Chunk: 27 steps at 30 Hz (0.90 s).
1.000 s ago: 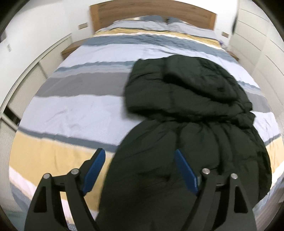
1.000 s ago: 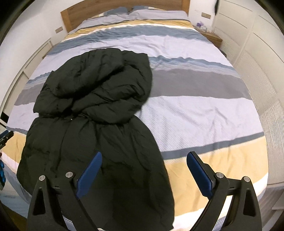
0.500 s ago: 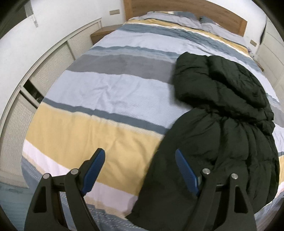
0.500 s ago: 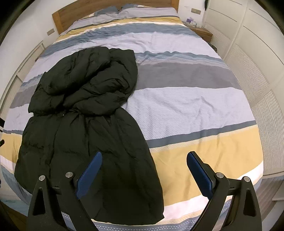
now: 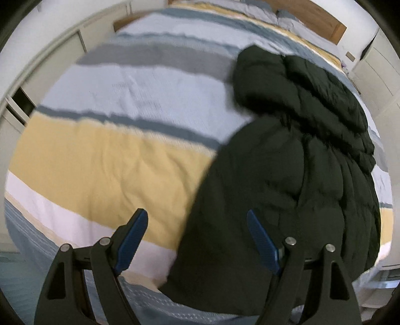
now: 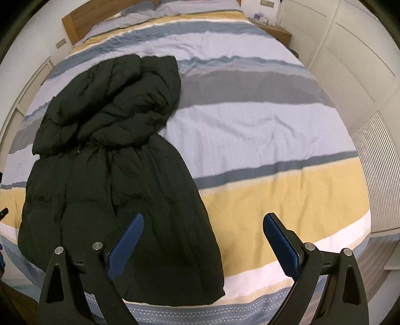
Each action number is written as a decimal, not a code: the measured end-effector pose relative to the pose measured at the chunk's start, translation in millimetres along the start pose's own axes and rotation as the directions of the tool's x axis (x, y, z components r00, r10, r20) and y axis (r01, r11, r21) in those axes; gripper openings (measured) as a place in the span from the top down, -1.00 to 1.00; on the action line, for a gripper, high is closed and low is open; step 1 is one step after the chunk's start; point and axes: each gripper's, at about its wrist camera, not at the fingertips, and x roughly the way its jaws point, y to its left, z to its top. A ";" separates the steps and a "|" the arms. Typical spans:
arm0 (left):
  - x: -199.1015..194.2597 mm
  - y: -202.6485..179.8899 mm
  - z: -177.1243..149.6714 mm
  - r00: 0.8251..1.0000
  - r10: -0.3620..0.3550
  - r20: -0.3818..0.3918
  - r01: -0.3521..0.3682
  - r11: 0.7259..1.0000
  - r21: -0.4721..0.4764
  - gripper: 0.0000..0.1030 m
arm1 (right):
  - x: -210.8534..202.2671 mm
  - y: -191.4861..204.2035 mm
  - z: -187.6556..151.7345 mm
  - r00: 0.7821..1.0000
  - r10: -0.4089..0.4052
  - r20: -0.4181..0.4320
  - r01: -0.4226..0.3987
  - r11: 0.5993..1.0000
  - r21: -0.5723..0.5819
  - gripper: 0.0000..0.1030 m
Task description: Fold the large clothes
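Note:
A long black padded coat lies lengthwise on a striped bed, its hood end bunched toward the headboard and its hem at the foot edge. In the left wrist view my left gripper hangs open above the coat's left hem edge, nothing between its blue pads. In the right wrist view my right gripper is open too, above the coat's right hem corner and the yellow stripe beside it. Neither gripper touches the coat.
The striped duvet covers the whole bed, with a wooden headboard and pillows at the far end. White slatted cupboard doors stand close on the right, more low cabinets on the left. A nightstand sits by the headboard.
The left gripper has swung leftward and lower, so the coat slid to the right of its view. The right gripper drifted slightly right and back toward the foot. Both stayed open.

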 end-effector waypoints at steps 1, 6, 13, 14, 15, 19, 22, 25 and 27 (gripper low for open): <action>5.9 1.1 -4.9 1.000 -0.012 -0.019 0.012 1.000 -0.007 -0.58 | 2.4 -1.6 -3.1 1.000 0.001 -0.010 -0.001 1.000 0.005 -0.85; 37.5 5.7 -25.4 0.992 -0.044 -0.117 0.041 0.999 -0.023 -0.58 | 21.4 -9.4 -23.1 0.997 -0.004 -0.080 0.005 1.000 0.013 -0.85; 69.0 11.5 -44.8 0.975 -0.119 -0.185 0.104 0.991 -0.089 -0.58 | 48.4 -21.7 -51.6 0.984 -0.016 -0.179 0.020 0.999 0.025 -0.85; 73.3 11.9 -45.8 0.974 -0.121 -0.191 0.105 0.990 -0.093 -0.59 | 53.2 -23.7 -55.8 0.981 -0.006 -0.192 0.013 0.999 0.032 -0.85; 77.4 12.2 -46.6 0.972 -0.126 -0.197 0.109 0.989 -0.098 -0.62 | 57.6 -24.8 -59.5 0.979 0.006 -0.204 0.002 0.999 0.041 -0.85; 86.6 11.9 -51.4 0.969 -0.128 -0.211 0.109 0.989 -0.102 -0.73 | 72.1 -22.8 -68.8 0.970 0.047 -0.239 -0.035 0.998 0.052 -0.85; 94.7 14.4 -59.2 0.962 -0.153 -0.226 0.124 0.983 -0.136 -0.82 | 79.4 -22.2 -72.9 0.965 0.068 -0.252 -0.058 0.997 0.046 -0.85; 104.1 20.1 -67.3 0.950 -0.196 -0.241 0.152 0.970 -0.190 -0.94 | 88.6 -23.8 -74.4 0.958 0.102 -0.266 -0.092 0.995 0.049 -0.85; 107.8 18.9 -70.3 0.949 -0.202 -0.243 0.156 0.968 -0.195 -0.99 | 98.3 -24.2 -77.5 0.949 0.133 -0.286 -0.123 0.991 0.052 -0.85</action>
